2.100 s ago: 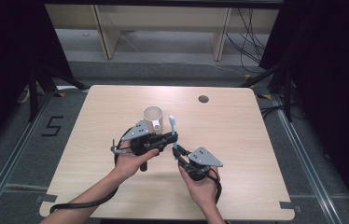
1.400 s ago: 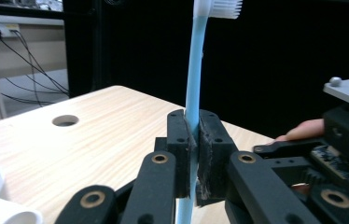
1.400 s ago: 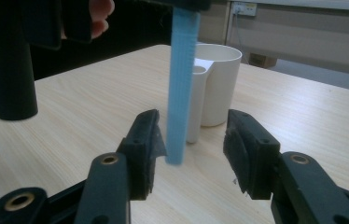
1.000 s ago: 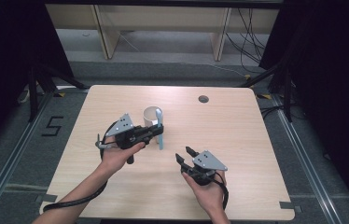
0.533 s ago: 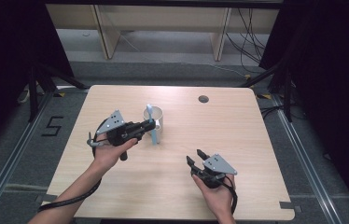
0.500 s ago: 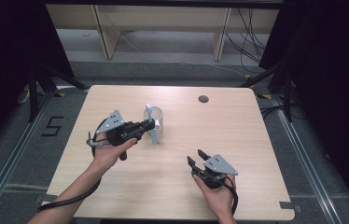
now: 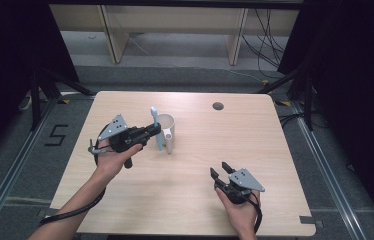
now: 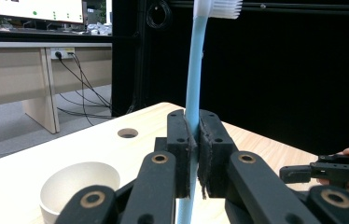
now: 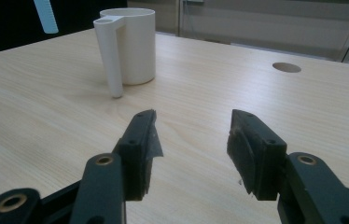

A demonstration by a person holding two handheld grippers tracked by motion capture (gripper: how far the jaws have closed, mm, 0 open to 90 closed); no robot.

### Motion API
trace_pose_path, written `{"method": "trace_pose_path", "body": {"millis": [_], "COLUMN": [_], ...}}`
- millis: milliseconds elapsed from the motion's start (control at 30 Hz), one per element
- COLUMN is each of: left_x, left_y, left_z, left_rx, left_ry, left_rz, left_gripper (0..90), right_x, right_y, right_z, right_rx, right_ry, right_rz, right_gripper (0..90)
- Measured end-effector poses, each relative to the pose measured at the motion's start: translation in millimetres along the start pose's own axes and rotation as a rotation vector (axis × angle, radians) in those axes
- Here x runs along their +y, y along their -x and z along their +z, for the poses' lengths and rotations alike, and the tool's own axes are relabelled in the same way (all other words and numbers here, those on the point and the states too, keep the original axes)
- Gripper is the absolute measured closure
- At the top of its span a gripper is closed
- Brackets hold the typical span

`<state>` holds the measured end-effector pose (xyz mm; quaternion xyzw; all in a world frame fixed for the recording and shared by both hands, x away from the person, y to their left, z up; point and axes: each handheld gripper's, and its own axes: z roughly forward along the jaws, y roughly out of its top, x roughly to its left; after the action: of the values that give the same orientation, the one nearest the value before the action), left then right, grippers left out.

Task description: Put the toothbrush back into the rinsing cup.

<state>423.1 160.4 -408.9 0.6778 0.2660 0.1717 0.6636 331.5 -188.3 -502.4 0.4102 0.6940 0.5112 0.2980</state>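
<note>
Wooden table (image 7: pixel 185 200) with round hole (image 7: pixel 218 106); shelving (image 7: pixel 175 30), cables (image 7: pixel 270 45) behind.

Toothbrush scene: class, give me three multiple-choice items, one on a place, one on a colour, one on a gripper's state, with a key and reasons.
1. Where is the cup?
A. beside the left gripper's tips
B. under the right gripper
C. on the floor

2. What colour is the toothbrush handle?
A. red
B. light blue
C. black

3. How is the right gripper?
A. shut on the cup
B. shut on the toothbrush
C. open

Key: 1 A, it stands on the table next to the left gripper; 2 B, the left gripper view shows it; 3 C, its jaws stand apart.
</note>
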Motion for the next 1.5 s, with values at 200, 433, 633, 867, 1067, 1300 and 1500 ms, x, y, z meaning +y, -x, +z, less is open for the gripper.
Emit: {"method": "trace_pose_path", "body": {"millis": [200, 433, 633, 867, 1067, 1300, 1500], "left_x": [3.8, 5.9, 9.2, 11.7, 12.9, 16.1, 17.4], "left_y": [-3.6, -4.6, -7.0, -10.1, -12.2, -15.4, -17.5], "left_z": [2.0, 4.9, 6.7, 7.5, 7.3, 9.5, 13.5], "left_rx": [0.007, 0.007, 0.017, 0.025, 0.031, 0.044, 0.054], "left_ry": [0.010, 0.015, 0.021, 0.023, 0.022, 0.028, 0.026], "left_rz": [-0.001, 0.000, 0.011, 0.010, 0.012, 0.017, 0.037], "left_gripper": [83.4, 83.4, 83.4, 83.4, 83.4, 83.4, 83.4], "right_x": [-2.6, -3.1, -3.1, -4.1, -4.7, -4.5, -5.8], "right_y": [1.3, 4.8, 3.8, 4.0, 0.5, 1.5, 3.1], "right_z": [1.2, -1.3, -1.2, -1.6, -3.1, -3.0, -2.8], "right_rx": [0.011, -0.004, 0.005, -0.014, -0.013, -0.013, -0.023], "right_ry": [-0.010, 0.002, -0.012, -0.006, -0.029, -0.024, -0.021], "right_rz": [0.019, 0.002, 0.017, -0.005, 0.028, -0.002, -0.018], "right_gripper": [51.7, 51.7, 51.5, 51.3, 51.1, 51.0, 50.7]}}
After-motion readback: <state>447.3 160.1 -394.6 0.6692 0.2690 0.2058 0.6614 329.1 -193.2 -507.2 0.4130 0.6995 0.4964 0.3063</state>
